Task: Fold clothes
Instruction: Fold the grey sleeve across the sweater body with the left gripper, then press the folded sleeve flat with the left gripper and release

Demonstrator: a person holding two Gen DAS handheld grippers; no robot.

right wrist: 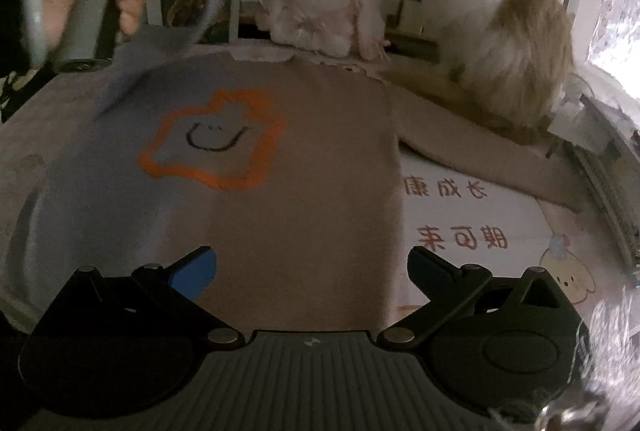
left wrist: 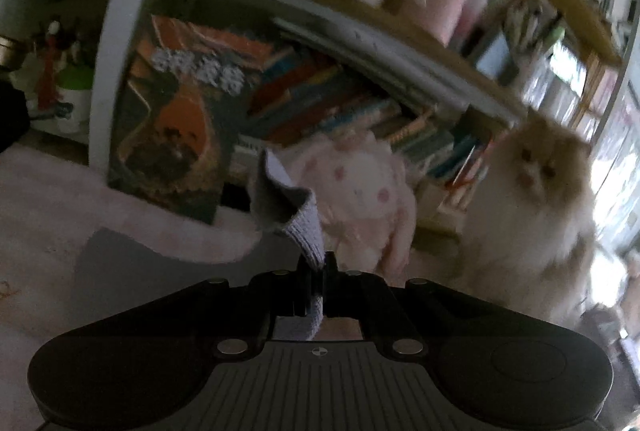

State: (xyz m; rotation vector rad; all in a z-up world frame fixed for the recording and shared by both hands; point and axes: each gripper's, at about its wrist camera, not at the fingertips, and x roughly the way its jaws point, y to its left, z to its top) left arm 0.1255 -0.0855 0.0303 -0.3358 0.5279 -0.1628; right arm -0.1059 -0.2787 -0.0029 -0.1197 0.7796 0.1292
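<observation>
A grey-and-beige sweater [right wrist: 288,199] with an orange outline and smiley face lies flat on the pink bed. One sleeve [right wrist: 480,159] stretches right, toward the cat. My left gripper [left wrist: 320,271] is shut on a grey ribbed cuff of the sweater [left wrist: 296,219] and holds it lifted above the bed. In the right wrist view the hand holding the left gripper's handle [right wrist: 84,11] is at the upper left. My right gripper [right wrist: 312,263] is open and empty, hovering over the sweater's lower hem.
A fluffy white-and-tan cat [right wrist: 500,31] sits at the back right, touching the sleeve; it also shows in the left wrist view [left wrist: 536,215]. A pink plush toy [right wrist: 324,15] sits by a bookshelf [left wrist: 320,103]. A printed sheet [right wrist: 480,231] lies right of the sweater.
</observation>
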